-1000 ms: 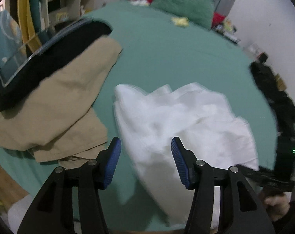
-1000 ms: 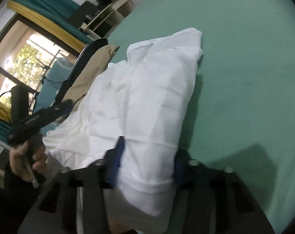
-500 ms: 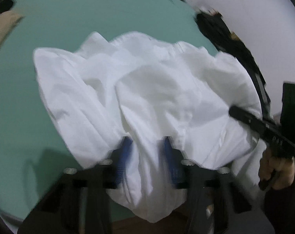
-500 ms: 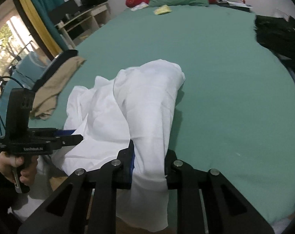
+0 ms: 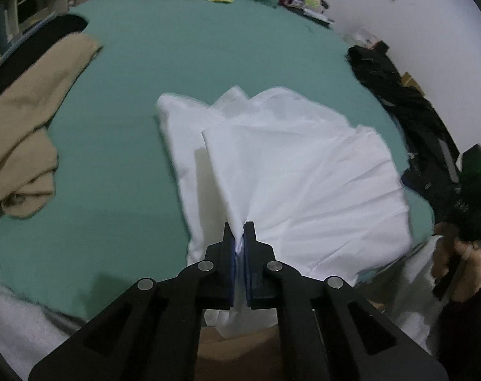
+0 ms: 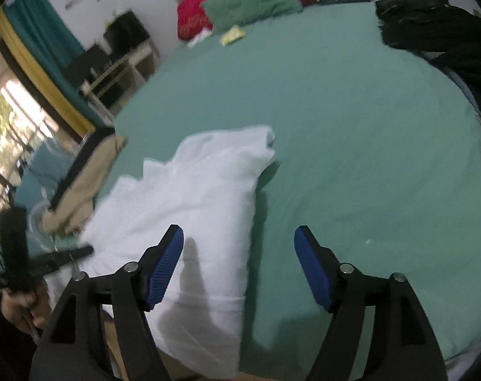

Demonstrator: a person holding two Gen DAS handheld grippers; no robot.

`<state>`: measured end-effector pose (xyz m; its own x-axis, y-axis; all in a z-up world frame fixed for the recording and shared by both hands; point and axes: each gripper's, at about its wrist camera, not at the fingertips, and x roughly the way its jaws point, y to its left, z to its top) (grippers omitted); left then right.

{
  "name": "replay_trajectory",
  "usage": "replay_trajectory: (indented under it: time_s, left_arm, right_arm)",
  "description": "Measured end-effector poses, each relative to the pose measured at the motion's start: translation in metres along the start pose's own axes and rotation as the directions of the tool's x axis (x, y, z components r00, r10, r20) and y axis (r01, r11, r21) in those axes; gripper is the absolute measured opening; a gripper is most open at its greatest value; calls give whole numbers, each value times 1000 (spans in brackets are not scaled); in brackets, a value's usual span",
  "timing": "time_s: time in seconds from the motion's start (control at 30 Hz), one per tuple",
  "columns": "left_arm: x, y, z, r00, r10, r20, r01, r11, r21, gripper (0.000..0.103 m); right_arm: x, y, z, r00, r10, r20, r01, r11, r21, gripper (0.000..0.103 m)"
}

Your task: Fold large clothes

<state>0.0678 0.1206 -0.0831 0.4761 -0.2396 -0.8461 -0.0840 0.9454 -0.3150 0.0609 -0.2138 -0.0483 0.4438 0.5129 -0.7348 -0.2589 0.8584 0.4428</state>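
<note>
Two grippers work over a bed covered in a green sheet [image 5: 164,73]. Far left in the left wrist view, a tan garment [image 5: 27,127] lies bunched at the bed's edge, with a black garment [image 5: 34,47] just behind it and partly under its far end. Well apart from these, toward the middle, the white garment [image 5: 297,171] lies on the sheet near the bed's near edge, its lower part spilling over that edge. The left gripper [image 5: 239,238] has its blue-padded fingers pressed together on a gathered fold of the white cloth — creases fan out from the pinch toward the right. Farther right, a dark pile of clothes [image 5: 396,95] runs along the bed's right side by the white wall. At the frame's right edge, a hand grips the black handle of the other tool.

From the right wrist view, a window and teal curtain [image 6: 40,41] fill the far left, and the left gripper's black body shows low on that side, held in a hand. The white garment [image 6: 193,197] spreads beside it on the sheet [image 6: 351,127]. The right gripper [image 6: 239,238] hangs above the bed with its fingers spread wide and nothing between them — the left pad over the cloth, the right pad over bare sheet. At the head of the bed lie a green pillow [image 6: 253,0] and a red one [image 6: 193,16].
</note>
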Motion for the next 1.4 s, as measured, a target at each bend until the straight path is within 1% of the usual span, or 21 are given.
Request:
replay_trajectory:
  time_s: [0.03, 0.1, 0.17, 0.23, 0.33, 0.4, 0.43, 0.5, 0.57, 0.63, 0.73, 0.77, 0.87, 0.9, 1.0, 1.07, 1.13, 1.23, 1.33, 1.37, 1.4]
  left_arm:
    - [5, 4, -2, 1000, 0, -16, -1, 1000, -20, 5]
    - [19, 10, -6, 999, 3, -46, -5, 999, -43, 6]
    - [33, 12, -13, 997, 18, -73, -21, 999, -39, 8]
    - [39, 10, -13, 996, 24, -84, -27, 999, -37, 9]
    - [38, 9, -7, 994, 28, -103, -32, 999, -41, 13]
    - [31, 10, -2, 996, 31, -86, -36, 998, -57, 26]
    - [22, 12, -1, 998, 23, -56, -27, 997, -69, 29]
    - [8, 16, 5, 1000, 12, -5, -13, 996, -89, 50]
    - [2, 22, 10, 999, 1, 37, 3, 993, -115, 60]
    - [9, 27, 14, 999, 9, 32, -5, 991, -133, 63]
    - [28, 43, 12, 1000, 4, 5, -3, 985, -172, 65]
    - [37, 43, 11, 1000, 2, -12, -4, 984, -180, 68]
    - [44, 31, 7, 1000, 12, 23, -8, 986, -165, 81]
    - [44, 28, 8, 1000, -10, 27, 14, 986, -165, 82]
    - [47, 21, 12, 992, -121, 38, 126, 974, -187, 83]
    - [49, 21, 16, 971, -233, 52, 239, 946, -218, 83]
    - [56, 14, 19, 954, -296, 50, 299, 925, -234, 83]
    - [66, -6, 23, 944, -330, 21, 327, 922, -207, 83]
    - [75, -28, 26, 920, -392, -30, 382, 909, -167, 83]
    - [78, -36, 26, 920, -390, -50, 380, 914, -142, 83]
    - [83, -45, 27, 933, -352, -78, 345, 934, -92, 83]
  right_arm:
    - [-1, -3, -2, 1000, -4, 3, 4, 1000, -6, 73]
    - [9, -3, -7, 998, -58, -26, 57, 997, -46, 73]
    - [22, -7, -16, 994, -102, -49, 99, 993, -64, 73]
    - [30, -13, -25, 992, -112, -65, 108, 992, -71, 73]
    - [26, -9, -23, 990, -131, -57, 125, 988, -95, 73]
    - [20, -3, -17, 985, -160, -58, 153, 982, -113, 73]
    - [18, -2, -15, 984, -166, -57, 159, 981, -112, 73]
    - [3, 5, -11, 985, -169, -24, 165, 978, -129, 73]
    - [-2, 10, -10, 986, -167, -12, 163, 975, -154, 73]
    - [-1, 14, -14, 987, -161, -18, 156, 974, -168, 73]
    - [18, 12, -24, 983, -173, -53, 162, 971, -175, 73]
    - [25, 9, -28, 984, -167, -56, 156, 973, -169, 73]
    - [30, 7, -30, 986, -153, -63, 143, 980, -139, 73]
    - [29, 9, -28, 984, -163, -66, 151, 977, -152, 73]
    - [22, 13, -22, 983, -176, -52, 165, 971, -172, 73]
    - [22, 12, -21, 983, -177, -53, 166, 971, -171, 73]
    - [26, 8, -22, 984, -167, -61, 155, 975, -157, 73]
    - [30, 4, -24, 987, -148, -61, 139, 981, -138, 73]
    - [33, 2, -24, 989, -136, -58, 127, 982, -139, 73]
    - [34, 1, -23, 990, -130, -58, 121, 984, -134, 73]
    - [35, 1, -23, 991, -124, -58, 115, 985, -130, 73]
